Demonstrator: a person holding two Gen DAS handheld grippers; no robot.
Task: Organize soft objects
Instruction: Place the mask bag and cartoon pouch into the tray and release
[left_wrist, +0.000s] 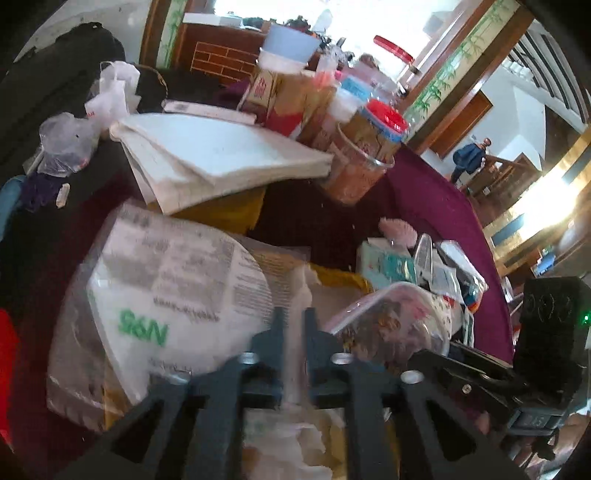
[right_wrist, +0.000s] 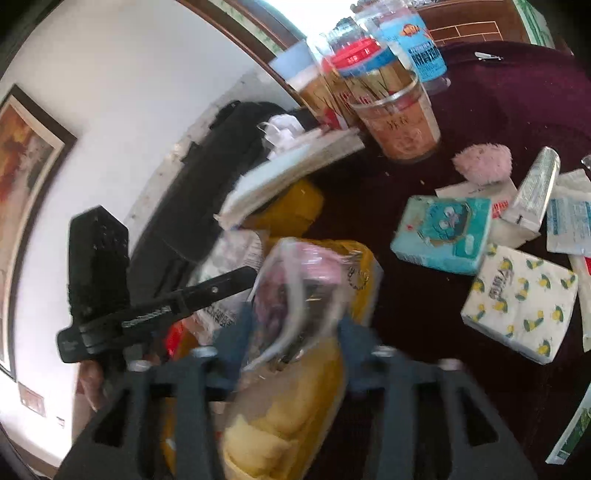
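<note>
Left gripper (left_wrist: 294, 321): jaws slightly apart, a thin bit of clear plastic running up between them; can't tell if the pads actually pinch it, too blurry.
Right gripper (right_wrist: 291, 328): jaws spread wide with a clear plastic bag (right_wrist: 295, 280) sitting between them, pads don't look like they're pressing on it.
Mask pack (left_wrist: 159, 295): white N95 in a clear wrapper, lying just left of the left gripper's tips on the dark red cloth (left_wrist: 443, 206).
Yellow stuff (right_wrist: 291, 417): soft yellow fabric bunched up under the bag, near edge of the right view.
In the way: a stack of white folded sheets (left_wrist: 221, 151) overhangs the yellow pile on the far left, with a cluster of jars (right_wrist: 399, 114) right behind it.
Right side clutter: teal tissue pack (right_wrist: 443, 234), lemon-print tissue pack (right_wrist: 517, 302), pink fluffy puff (right_wrist: 482, 162) and a tube (right_wrist: 535, 184), all well clear of both grippers.
Far left: black bag (right_wrist: 221, 177) against the wall.
</note>
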